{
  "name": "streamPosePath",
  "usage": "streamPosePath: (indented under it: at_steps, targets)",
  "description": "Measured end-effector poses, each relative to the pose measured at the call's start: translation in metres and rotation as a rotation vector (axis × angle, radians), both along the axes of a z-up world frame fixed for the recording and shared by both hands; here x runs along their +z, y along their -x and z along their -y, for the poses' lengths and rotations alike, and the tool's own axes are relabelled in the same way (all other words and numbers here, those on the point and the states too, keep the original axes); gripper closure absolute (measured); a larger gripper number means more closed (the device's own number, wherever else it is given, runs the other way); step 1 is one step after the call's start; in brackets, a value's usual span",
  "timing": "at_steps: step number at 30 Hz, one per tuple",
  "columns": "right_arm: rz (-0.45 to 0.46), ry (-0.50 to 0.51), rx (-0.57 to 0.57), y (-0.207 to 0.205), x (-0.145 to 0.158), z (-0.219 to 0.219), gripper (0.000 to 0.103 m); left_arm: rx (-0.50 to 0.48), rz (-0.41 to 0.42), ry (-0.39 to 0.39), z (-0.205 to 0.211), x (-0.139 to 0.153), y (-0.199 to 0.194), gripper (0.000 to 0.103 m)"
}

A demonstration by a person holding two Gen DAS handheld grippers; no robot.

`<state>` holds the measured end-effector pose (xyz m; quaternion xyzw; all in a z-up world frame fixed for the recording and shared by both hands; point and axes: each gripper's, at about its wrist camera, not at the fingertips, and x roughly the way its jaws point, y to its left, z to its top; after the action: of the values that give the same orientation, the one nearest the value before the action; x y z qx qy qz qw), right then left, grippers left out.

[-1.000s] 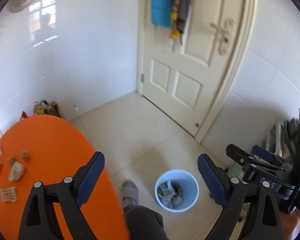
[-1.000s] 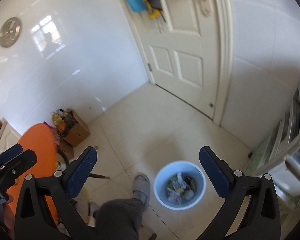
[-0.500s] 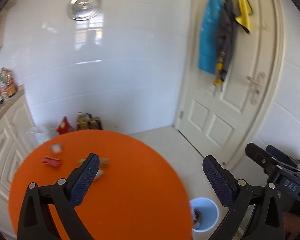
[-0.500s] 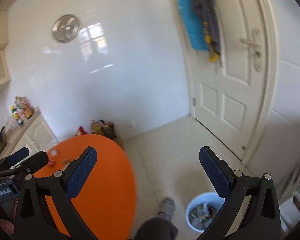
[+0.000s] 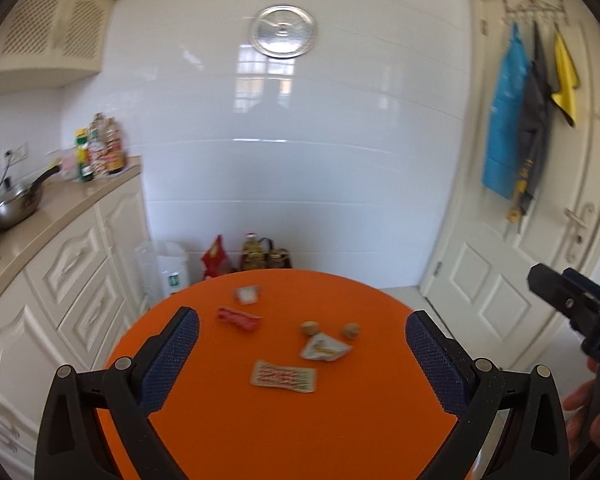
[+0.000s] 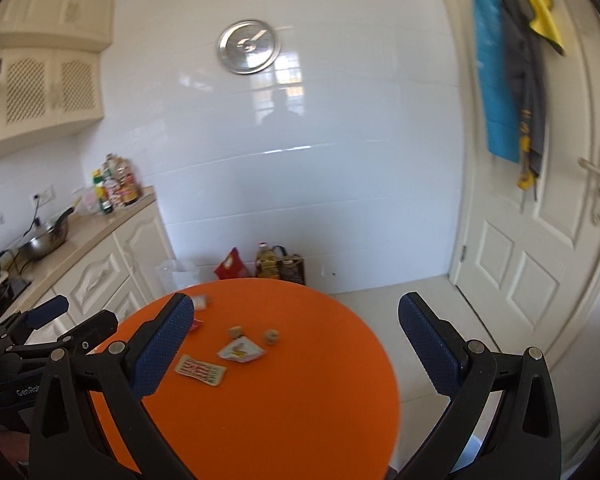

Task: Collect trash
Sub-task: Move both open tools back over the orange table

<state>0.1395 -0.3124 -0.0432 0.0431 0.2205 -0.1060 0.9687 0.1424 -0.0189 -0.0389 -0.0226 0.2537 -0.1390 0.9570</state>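
Note:
Several bits of trash lie on the round orange table [image 5: 260, 432]: a flat printed wrapper [image 5: 283, 376], a crumpled white-and-yellow wrapper [image 5: 323, 349], two small brown lumps [image 5: 309, 327], a red wrapper [image 5: 239, 317] and a white scrap [image 5: 247, 294]. The flat wrapper [image 6: 200, 369] and the crumpled wrapper [image 6: 240, 350] also show in the right wrist view. My left gripper [image 5: 302, 364] is open and empty above the table's near half. My right gripper [image 6: 296, 350] is open and empty, to the right of the left one. The bin is out of view.
Cream cabinets [image 5: 60, 296] with a counter, a pan [image 5: 14, 206] and bottles stand at the left. Bags and bottles [image 5: 260, 254] sit on the floor by the white wall. A white door [image 5: 540, 240] with hung cloths is at the right.
Both grippers have swung up and left, away from the blue bin on the floor, and now face the orange table and its trash. Both stay open and empty.

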Motion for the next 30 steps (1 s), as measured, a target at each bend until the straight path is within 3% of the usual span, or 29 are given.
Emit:
streamPosePath:
  at_steps: [6,12,22,30]
  targets:
    - [-0.025,0.023,0.044,-0.022,-0.006,-0.017,0.000,0.059,-0.044,-0.006,-0.030,-0.021,0.006,0.001]
    - [-0.115,0.002,0.051,-0.054,-0.035,-0.019,0.000,0.044,-0.143,-0.036,-0.016,-0.051,-0.025,0.001]
    - [-0.298,-0.046,0.044,-0.108,-0.102,0.007,0.000,-0.066,-0.298,-0.158,0.057,-0.101,-0.132,0.001]
    - [-0.378,-0.093,0.025,-0.130,-0.140,0.032,0.000,-0.129,-0.402,-0.291,0.118,-0.149,-0.225,0.002]
